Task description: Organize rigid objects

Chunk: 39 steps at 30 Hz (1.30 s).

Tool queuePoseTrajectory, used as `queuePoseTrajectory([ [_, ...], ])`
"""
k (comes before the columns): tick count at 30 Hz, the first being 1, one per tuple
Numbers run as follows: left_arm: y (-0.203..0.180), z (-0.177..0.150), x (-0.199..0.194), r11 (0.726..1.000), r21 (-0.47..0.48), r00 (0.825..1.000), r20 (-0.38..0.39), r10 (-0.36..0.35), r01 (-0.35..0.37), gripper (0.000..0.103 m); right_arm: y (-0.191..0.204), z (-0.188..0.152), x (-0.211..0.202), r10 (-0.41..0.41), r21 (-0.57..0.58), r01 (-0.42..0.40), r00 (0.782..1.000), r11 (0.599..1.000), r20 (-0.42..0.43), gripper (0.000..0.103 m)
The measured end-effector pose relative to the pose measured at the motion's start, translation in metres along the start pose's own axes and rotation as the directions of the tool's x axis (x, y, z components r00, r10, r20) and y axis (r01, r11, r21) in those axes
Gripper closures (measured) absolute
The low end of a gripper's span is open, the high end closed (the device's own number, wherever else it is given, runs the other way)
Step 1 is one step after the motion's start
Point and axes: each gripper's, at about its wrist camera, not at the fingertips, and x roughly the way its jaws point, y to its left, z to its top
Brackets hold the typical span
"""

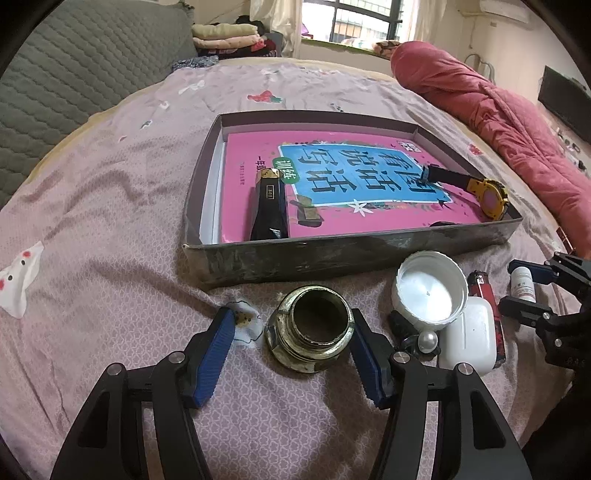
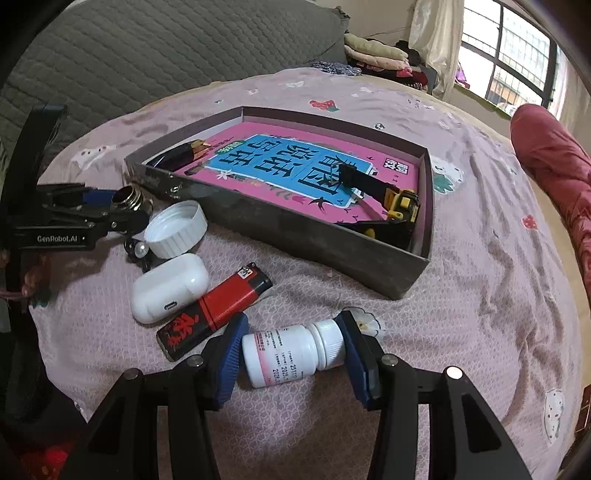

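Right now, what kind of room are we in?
Most likely a bedroom. Everything lies on a bed with a pink patterned bedsheet, a rolled red quilt lies along one side, and folded clothes are stacked near the window.

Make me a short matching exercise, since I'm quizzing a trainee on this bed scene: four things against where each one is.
Things:
1. watch
2. pill bottle
3. metal ring
4. lighter

Places:
A. between the left gripper's fingers
B. inside the box, on the pink book
C. between the right gripper's fingers
D. on the bedspread beside the white earbud case

Pairs: 1-B, 2-C, 3-A, 4-D
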Motion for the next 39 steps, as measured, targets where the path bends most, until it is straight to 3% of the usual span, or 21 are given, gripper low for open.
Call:
queuePoseTrajectory([
  [10,-0.001,-0.001,0.000,1.000,-0.001,1.000,0.004,-0.022,0.022,0.058,-0.011,0.003,-0.003,0.022,0.083,-0.025,0.999,0.996,0.030,0.053],
  [39,-0.001,0.002,-0.010,0.999,0.008,0.999,0.024,-0.034,0.034,0.058,-0.003,0.016,-0.013,0.009,0.099,-0.018,0.995,0.995,0.095,0.053],
])
